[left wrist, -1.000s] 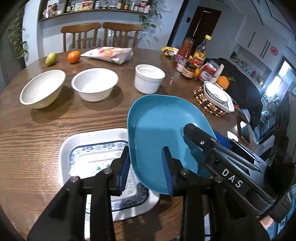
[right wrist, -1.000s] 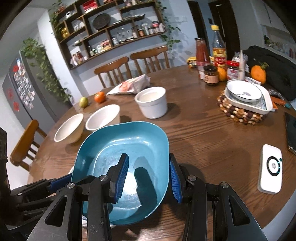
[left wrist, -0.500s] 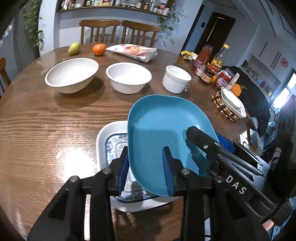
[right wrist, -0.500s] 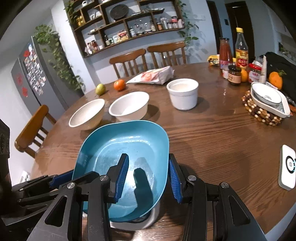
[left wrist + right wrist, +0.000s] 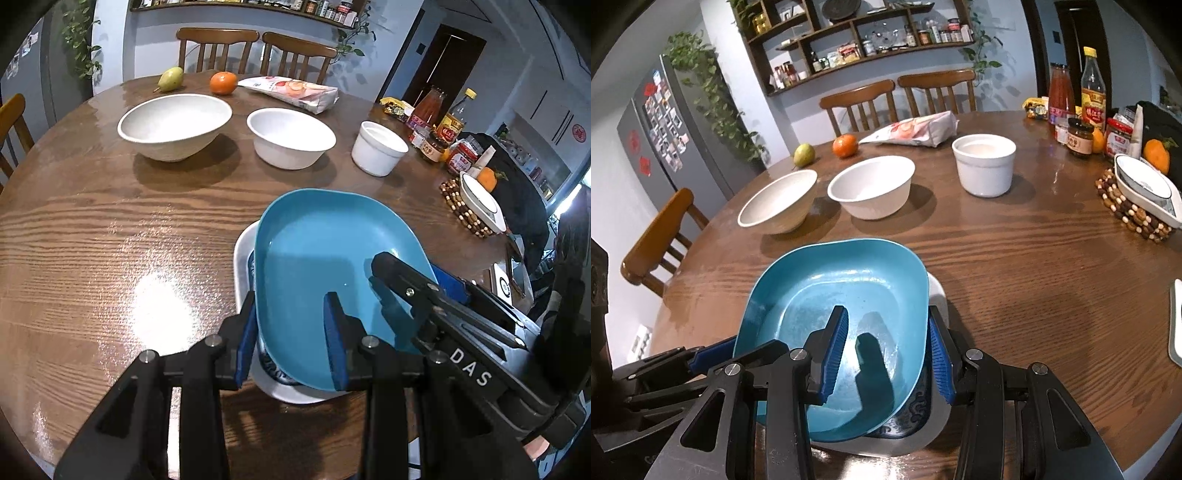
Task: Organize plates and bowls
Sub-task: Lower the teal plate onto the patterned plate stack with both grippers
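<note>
Two hand-held grippers pinch one blue plate: the left hand-held gripper its near-left rim, the right hand-held gripper its right rim. It hangs low-centre in both frames over a white plate on the desk. Three white bowls sit beyond.

White letters "DAS" stood on the black right gripper body at the lower right of the left wrist view; the bottle labels at the upper right were too small to read
</note>
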`<state>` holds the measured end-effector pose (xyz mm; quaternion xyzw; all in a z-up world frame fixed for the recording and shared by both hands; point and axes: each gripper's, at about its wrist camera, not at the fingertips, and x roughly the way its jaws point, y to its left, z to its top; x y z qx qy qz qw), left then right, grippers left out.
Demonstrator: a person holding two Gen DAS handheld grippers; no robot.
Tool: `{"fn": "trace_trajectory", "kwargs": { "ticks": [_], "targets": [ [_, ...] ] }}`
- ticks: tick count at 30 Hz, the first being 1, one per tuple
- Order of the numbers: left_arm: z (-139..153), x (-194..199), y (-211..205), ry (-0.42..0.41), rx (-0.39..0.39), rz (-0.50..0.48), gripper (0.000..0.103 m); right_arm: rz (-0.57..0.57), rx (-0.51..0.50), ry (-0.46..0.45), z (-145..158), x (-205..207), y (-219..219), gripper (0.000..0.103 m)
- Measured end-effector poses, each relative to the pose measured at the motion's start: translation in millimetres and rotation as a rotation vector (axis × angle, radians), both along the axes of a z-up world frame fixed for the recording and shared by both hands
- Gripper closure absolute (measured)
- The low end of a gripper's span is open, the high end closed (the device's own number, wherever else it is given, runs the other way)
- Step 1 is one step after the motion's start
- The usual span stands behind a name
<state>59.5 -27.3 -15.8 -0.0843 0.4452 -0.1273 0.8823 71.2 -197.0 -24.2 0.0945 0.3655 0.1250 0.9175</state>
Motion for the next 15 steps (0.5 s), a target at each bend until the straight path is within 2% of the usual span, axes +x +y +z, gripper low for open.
{"fn": "trace_trajectory", "kwargs": {
  "ticks": [15],
  "targets": [
    [-15.8, 5.0, -0.9, 0.053, 0.016, -0.013, 0.074, -0.010, -0.026, 0.058, -16.7, 2.8, 2.2, 0.058]
  ]
}}
